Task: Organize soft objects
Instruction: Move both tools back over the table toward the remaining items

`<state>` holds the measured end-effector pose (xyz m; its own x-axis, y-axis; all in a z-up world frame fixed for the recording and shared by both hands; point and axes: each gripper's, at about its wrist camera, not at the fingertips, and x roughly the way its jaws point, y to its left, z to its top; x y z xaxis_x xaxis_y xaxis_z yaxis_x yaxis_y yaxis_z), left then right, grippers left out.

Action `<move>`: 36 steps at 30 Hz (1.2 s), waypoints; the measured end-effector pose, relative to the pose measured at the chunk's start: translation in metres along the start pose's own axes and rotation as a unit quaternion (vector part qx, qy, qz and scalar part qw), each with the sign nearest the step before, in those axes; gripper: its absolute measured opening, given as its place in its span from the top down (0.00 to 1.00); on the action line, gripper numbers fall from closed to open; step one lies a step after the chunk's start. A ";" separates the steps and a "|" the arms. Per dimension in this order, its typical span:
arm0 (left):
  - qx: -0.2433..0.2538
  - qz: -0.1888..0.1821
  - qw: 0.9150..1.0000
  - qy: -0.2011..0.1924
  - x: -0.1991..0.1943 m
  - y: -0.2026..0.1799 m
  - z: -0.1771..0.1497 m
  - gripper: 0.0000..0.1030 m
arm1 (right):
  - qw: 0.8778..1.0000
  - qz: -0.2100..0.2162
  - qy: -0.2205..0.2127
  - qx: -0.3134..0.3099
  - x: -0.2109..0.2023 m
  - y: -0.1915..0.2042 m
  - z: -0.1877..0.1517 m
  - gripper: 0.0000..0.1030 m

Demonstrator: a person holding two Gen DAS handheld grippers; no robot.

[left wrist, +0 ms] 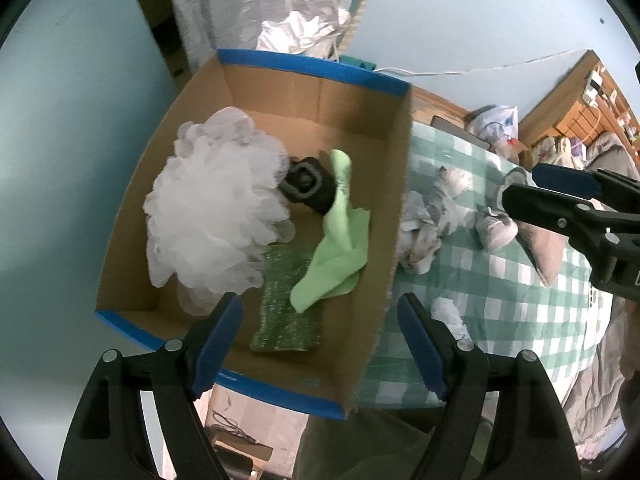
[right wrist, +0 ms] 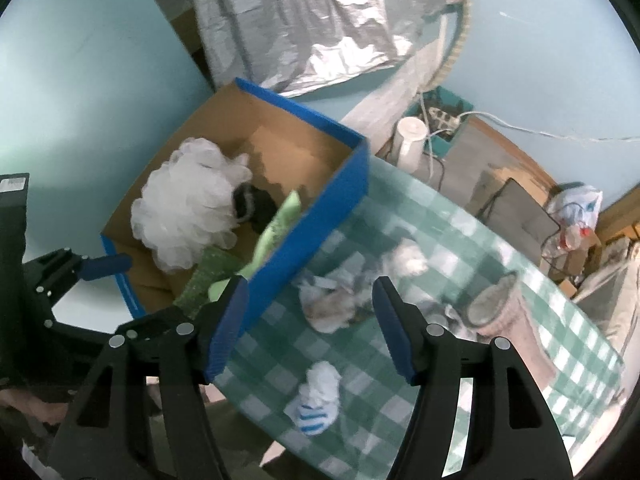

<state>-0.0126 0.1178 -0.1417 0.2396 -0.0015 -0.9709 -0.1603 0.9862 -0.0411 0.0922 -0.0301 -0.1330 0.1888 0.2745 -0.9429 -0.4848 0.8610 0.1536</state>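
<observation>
A cardboard box with blue rims [left wrist: 362, 292] [right wrist: 320, 216] holds a white mesh pouf [left wrist: 212, 208] [right wrist: 188, 212], a black rolled sock [left wrist: 306, 184], a light green cloth [left wrist: 340, 248] and a green scrub pad [left wrist: 288, 308]. My left gripper [left wrist: 320, 340] is open and empty above the box's near edge. My right gripper [right wrist: 310, 328] is open and empty above the checkered tablecloth [right wrist: 400, 240], over a grey-white crumpled cloth [right wrist: 340, 300]. A white sock with blue stripes [right wrist: 318, 400] lies nearer. A grey-pink sock [right wrist: 500, 312] lies to the right.
Silver foil sheeting [right wrist: 320, 20] hangs behind the box. A white bottle [right wrist: 410, 140], cables and a power strip sit behind the table. A plastic bag [right wrist: 576, 208] and a wooden shelf [left wrist: 592, 100] are at the far right. The table edge is close below the grippers.
</observation>
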 end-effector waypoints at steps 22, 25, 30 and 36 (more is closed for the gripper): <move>0.050 -0.009 0.999 -0.001 -0.005 -0.067 0.011 0.21 | 0.998 -0.031 -0.008 0.058 -0.032 -0.082 -0.047 0.37; 0.055 -0.010 0.998 0.003 -0.003 -0.076 0.012 0.21 | 0.997 -0.035 -0.005 0.062 -0.034 -0.092 -0.053 0.37; 0.061 -0.009 0.998 0.010 0.002 -0.091 0.011 0.20 | 0.997 -0.043 0.005 0.063 -0.033 -0.110 -0.063 0.37; 0.055 -0.007 0.998 0.018 0.010 -0.104 0.009 0.15 | 0.997 -0.051 0.024 0.059 -0.024 -0.131 -0.072 0.37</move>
<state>0.0149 0.0164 -0.1448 0.2061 -0.0184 -0.9784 -0.0509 0.9983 -0.0295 0.0893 -0.1801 -0.1513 0.1896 0.1644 -0.9680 -0.3606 0.9286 0.0871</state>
